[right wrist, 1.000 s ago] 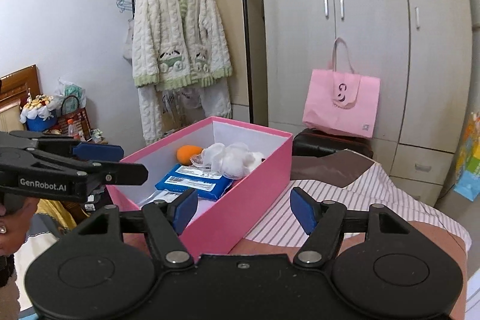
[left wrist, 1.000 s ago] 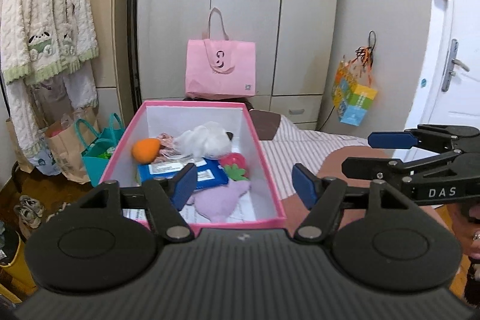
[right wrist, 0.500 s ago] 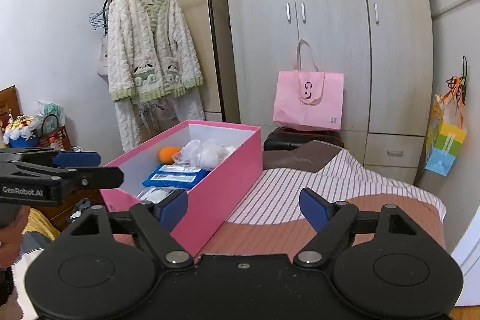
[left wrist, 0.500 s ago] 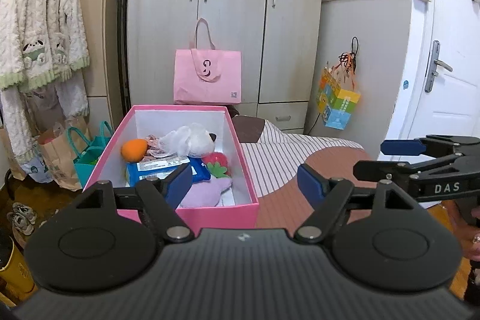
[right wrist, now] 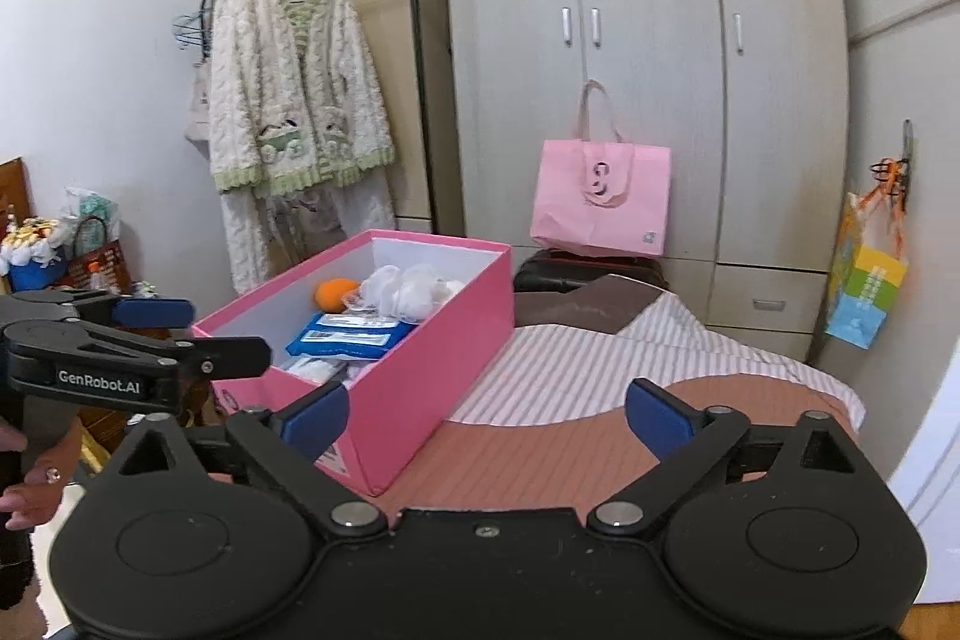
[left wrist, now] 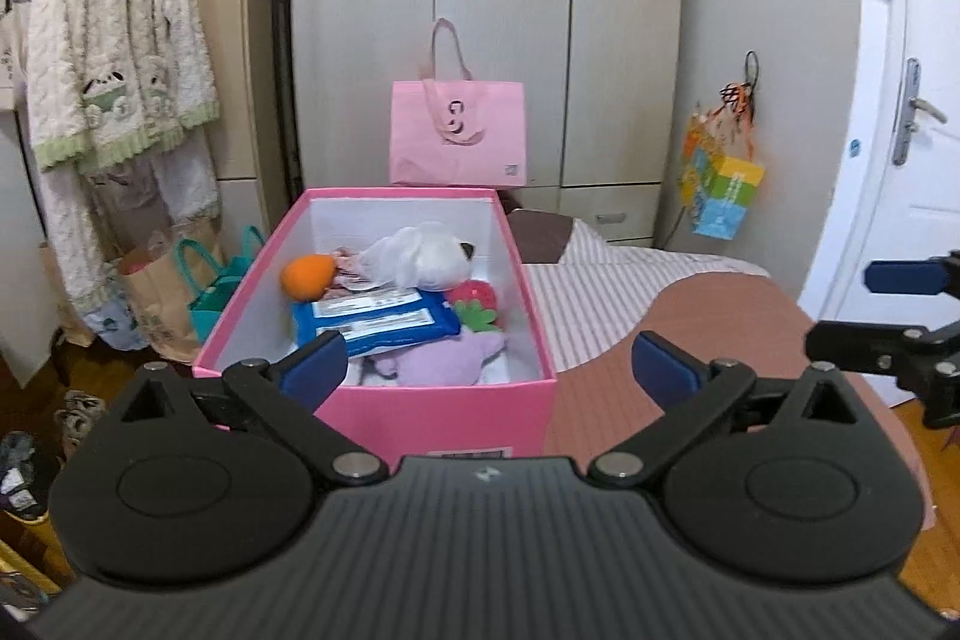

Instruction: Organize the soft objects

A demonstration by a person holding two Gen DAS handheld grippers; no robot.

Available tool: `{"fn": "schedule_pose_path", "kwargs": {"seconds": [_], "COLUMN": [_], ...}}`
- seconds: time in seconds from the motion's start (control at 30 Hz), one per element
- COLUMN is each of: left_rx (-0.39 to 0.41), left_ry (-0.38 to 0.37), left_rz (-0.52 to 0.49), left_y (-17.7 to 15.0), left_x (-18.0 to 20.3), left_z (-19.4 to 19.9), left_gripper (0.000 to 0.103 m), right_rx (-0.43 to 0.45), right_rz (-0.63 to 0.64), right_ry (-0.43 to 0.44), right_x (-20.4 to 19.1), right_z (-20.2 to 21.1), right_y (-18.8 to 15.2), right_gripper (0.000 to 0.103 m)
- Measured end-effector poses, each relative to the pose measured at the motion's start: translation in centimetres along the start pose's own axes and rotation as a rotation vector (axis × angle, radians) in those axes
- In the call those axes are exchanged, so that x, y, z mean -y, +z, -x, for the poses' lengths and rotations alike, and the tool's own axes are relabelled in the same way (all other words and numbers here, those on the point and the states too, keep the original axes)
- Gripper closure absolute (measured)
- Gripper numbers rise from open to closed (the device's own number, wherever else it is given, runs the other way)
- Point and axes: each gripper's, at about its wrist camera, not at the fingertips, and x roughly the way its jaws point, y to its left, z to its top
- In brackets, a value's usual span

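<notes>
A pink box stands on the striped bed cover. Inside lie an orange plush, a white plush, a blue wipes pack, a red strawberry plush and a purple plush. My left gripper is open and empty, held back from the box's near end. My right gripper is open and empty, to the right of the box. The right gripper also shows at the right edge of the left wrist view, the left gripper at the left edge of the right wrist view.
A pink tote bag stands beyond the bed against a grey wardrobe. A white cardigan hangs on a rack at the left, with bags and shoes on the floor. A white door is at the right.
Both grippers have pulled back and risen away from the box, so it looks smaller and farther. Both stay open and empty.
</notes>
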Motion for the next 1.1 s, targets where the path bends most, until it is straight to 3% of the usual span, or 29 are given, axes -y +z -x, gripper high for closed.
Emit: {"fn": "schedule_pose_path", "kwargs": {"seconds": [0.13, 0.43, 0.67, 1.1], "left_rx": [-0.013, -0.019, 0.024, 0.033], "left_ry": [0.004, -0.024, 0.036, 0.071], "left_rz": [0.015, 0.018, -0.007, -0.022], "left_y": [0.0, -0.8, -2.4, -4.0], "left_x": [0.2, 1.5, 2.5, 3.2], "left_z": [0.4, 1.0, 1.5, 1.7], "left_gripper": [0.000, 0.000, 0.000, 0.000], "right_rx": [-0.025, 0.005, 0.002, 0.017], "right_rz": [-0.017, -0.039, -0.014, 0.042], "right_ry": [-0.029, -0.088, -0.092, -0.149], "right_x": [0.1, 0.1, -0.7, -1.4], "right_z": [0.6, 2.5, 3.4, 4.0], "right_y": [-0.2, -1.1, -2.5, -4.2], "right_gripper": [0.000, 0.000, 0.000, 0.000]}}
